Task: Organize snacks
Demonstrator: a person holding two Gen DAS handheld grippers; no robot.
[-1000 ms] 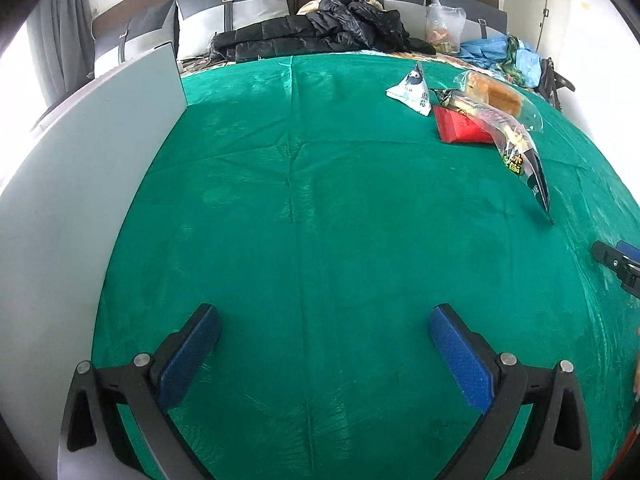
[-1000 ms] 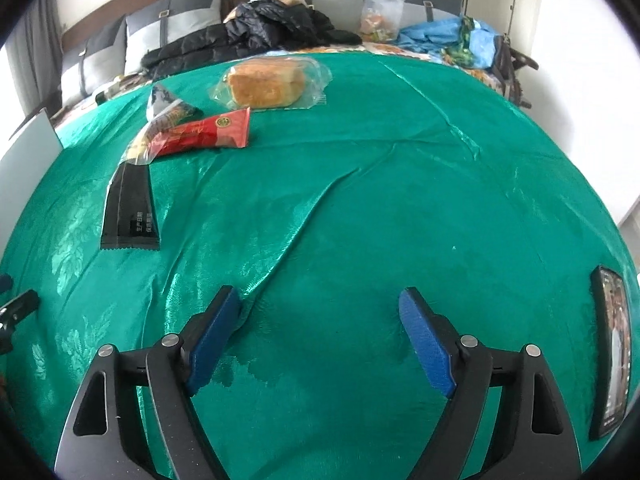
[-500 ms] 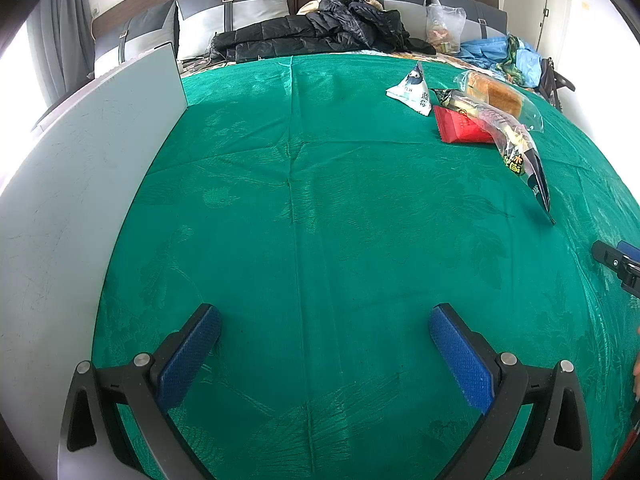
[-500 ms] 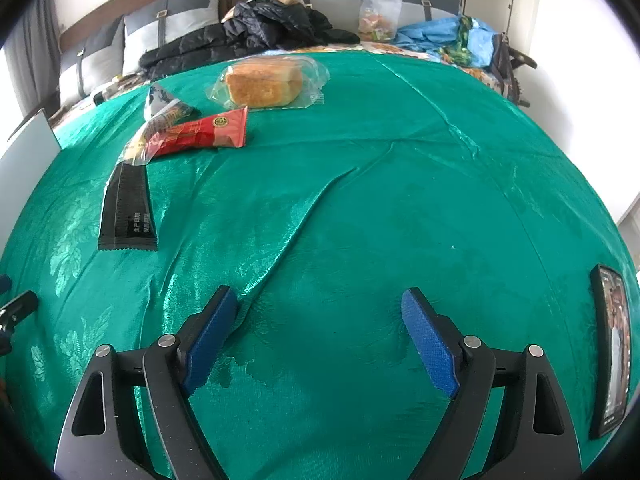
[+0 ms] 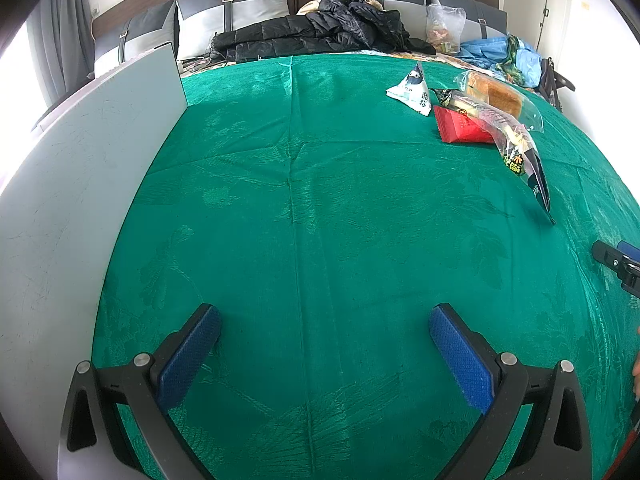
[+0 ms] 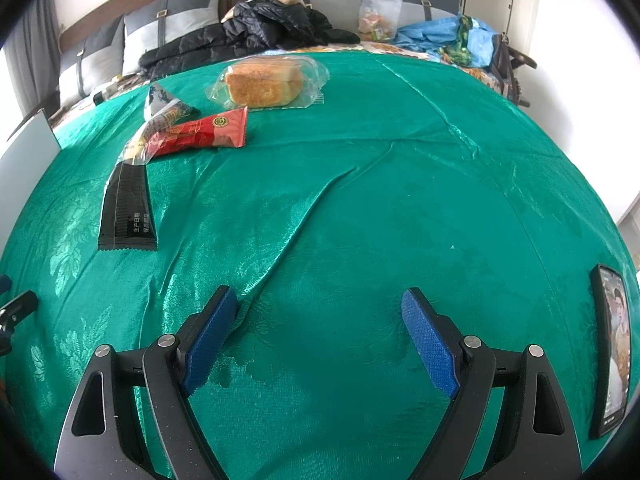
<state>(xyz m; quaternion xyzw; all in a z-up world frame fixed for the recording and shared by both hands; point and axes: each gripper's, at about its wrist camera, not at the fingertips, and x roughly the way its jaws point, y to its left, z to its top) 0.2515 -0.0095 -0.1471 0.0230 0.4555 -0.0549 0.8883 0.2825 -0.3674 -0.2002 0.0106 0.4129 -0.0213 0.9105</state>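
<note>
Looking at this, the sorting hasn't really kicked off as far as I can tell. All four snacks sit bunched together on the green cloth (image 6: 360,208), nothing lined up or set apart.

Both pairs of tongs are spread wide with nothing between the pads: left tongs (image 5: 324,332) and right tongs (image 6: 320,316) hover over bare cloth, well apart from the pile.

Where the goods are: from the right wrist view the cluster is up around 11 o'clock; from the left wrist view it's around 1 to 2 o'clock.

Stuff by feel, my guess:
- bread loaf (image 6: 262,84), soft and squishy in a clear crinkly wrapper
- red packet (image 6: 200,134), flat glossy foil, touching the long one
- long black-ended wrapper (image 6: 128,208), thin and slippery, partly clear, lying over the red packet's edge
- white triangular pouch (image 5: 412,90), puffy pyramid shape, just beside the rest

The cloth is shiny brocade with wrinkles, so packets may slide. A grey board (image 5: 80,200) stands at 9 o'clock in the left view, and a phone (image 6: 610,352) lies at 4 o'clock in the right.
</note>
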